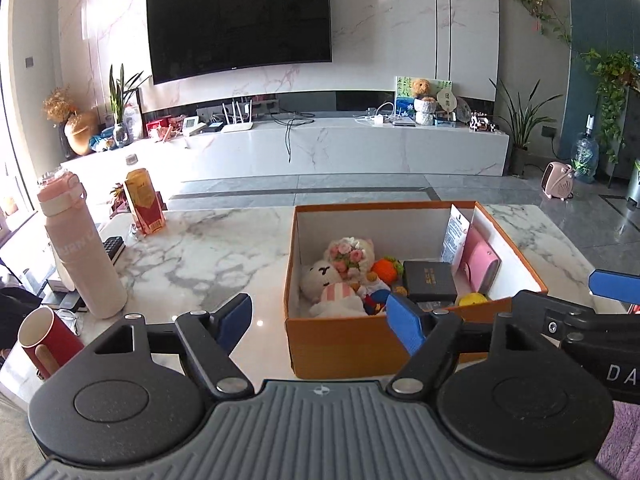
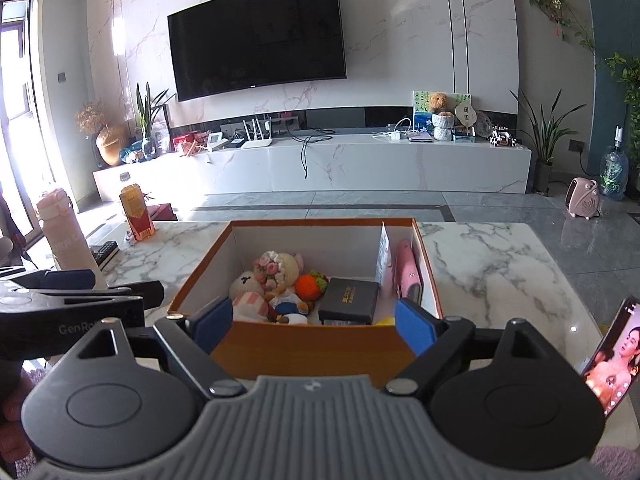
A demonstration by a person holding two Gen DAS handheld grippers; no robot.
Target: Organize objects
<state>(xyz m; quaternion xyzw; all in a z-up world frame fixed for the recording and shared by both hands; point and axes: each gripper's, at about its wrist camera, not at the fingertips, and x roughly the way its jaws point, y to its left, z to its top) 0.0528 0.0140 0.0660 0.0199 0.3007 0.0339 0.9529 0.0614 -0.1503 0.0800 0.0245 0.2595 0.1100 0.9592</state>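
so both grippers are hanging at the near edge of the marble table (image 1: 208,248), both with fingers spread wide and nothing between them. The box (image 2: 312,348) sits straight ahead of the right gripper (image 2: 314,326), its near wall framed between the two blue pads, and its long axis runs away from us toward the far side. For the left gripper (image 1: 320,320) the same box (image 1: 344,344) lies ahead and off to the right, so I'd say the right one is better lined up for anything going in or out of it

Already inside: plush toys (image 2: 264,288), a knitted orange thing (image 2: 309,285), a dark little case (image 2: 352,304) and a pink pouch (image 2: 408,280) leaning on the right wall

Stuff outside the box is all on the left: pink bottle (image 1: 80,248), a juice bottle (image 1: 144,208) further back, and a red mug (image 1: 44,340) at the near left corner. My guess is those go to the left gripper since it's closer

The mug only shows in the left view. The right view is the only one showing a phone (image 2: 612,352) propped at the near right
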